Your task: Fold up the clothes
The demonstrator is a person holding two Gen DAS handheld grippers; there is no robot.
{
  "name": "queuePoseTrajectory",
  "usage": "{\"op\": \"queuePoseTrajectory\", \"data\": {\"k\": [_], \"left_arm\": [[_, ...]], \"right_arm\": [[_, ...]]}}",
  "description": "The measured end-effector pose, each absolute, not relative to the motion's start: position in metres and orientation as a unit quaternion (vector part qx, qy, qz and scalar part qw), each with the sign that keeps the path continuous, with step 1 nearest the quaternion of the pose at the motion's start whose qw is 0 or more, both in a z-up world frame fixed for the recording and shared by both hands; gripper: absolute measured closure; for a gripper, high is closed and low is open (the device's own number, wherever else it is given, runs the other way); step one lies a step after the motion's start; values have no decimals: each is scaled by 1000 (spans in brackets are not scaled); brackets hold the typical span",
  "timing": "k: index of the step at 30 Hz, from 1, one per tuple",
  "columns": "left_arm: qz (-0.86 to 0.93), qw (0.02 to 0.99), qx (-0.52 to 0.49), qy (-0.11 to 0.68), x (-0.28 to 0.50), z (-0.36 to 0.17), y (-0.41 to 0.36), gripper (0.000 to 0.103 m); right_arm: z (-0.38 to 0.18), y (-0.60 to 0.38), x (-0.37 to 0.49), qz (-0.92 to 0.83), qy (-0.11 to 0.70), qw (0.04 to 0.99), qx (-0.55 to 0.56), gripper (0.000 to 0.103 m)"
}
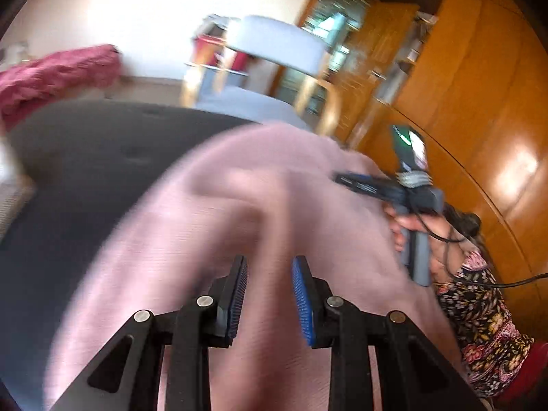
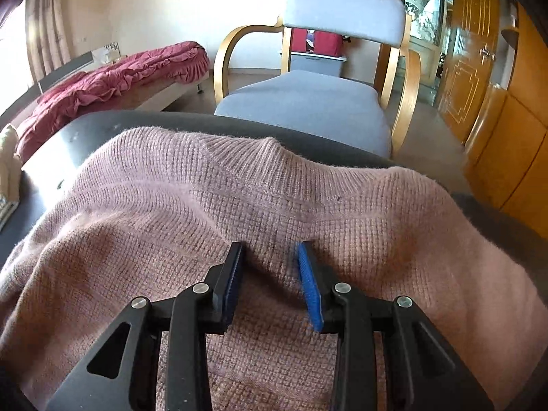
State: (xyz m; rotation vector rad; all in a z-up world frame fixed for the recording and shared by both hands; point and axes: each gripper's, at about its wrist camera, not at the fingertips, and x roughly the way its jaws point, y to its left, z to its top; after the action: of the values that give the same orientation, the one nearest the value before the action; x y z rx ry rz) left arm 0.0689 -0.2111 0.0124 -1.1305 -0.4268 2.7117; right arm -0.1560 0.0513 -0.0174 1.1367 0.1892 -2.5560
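A pink knit sweater [image 2: 260, 202] lies spread over a dark table [image 2: 102, 126], its far edge near the table's far rim. The right gripper [image 2: 270, 257] hovers over it, jaws partly spread, nothing pinched. The left gripper [image 1: 269, 274] (view blurred) looks likewise parted. A grey chair [image 2: 308, 99] stands beyond.

We see a dark grey table [image 2: 102, 126] carrying the pink knit sweater [image 2: 274, 205], which lies rumpled across most of its top. At the table's left edge sits something pale [image 2: 8, 167] we cannot make out.
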Motion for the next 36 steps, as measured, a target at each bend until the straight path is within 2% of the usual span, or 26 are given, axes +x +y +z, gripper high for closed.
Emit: {"op": "queuePoseTrajectory", "data": {"k": [8,13,19,24,25,27,29,31,36], "left_arm": [[886,20,-445,-133,117,-18,-289,73],[891,33,-443,-91,130,-26,-290,73],[871,97,-471,-102,133,-28,-299,70],[876,44,-477,-54,131,-24,-294,70],[878,38,-474,-49,130,-26,-292,67],[887,24,-462,-5,127,-29,-279,66],[888,7,-458,42,123,-30,-264,73],[885,-11,-461,67,113,-29,-256,95],[873,-70,-453,168,81,-21,-252,96]], "right_arm": [[-18,57,-157,-902,66,145,401,67],[-17,68,-160,-902,98,131,399,67],[-18,74,-161,-902,93,139,397,65],[-18,70,-158,-904,111,131,392,64],[-18,70,-158,-904,109,132,392,64],[-18,72,-158,-904,104,134,393,63],[-18,74,-158,-904,100,136,393,63],[-18,74,-158,-904,101,135,393,63],[-18,75,-158,-904,102,135,392,63]]}}
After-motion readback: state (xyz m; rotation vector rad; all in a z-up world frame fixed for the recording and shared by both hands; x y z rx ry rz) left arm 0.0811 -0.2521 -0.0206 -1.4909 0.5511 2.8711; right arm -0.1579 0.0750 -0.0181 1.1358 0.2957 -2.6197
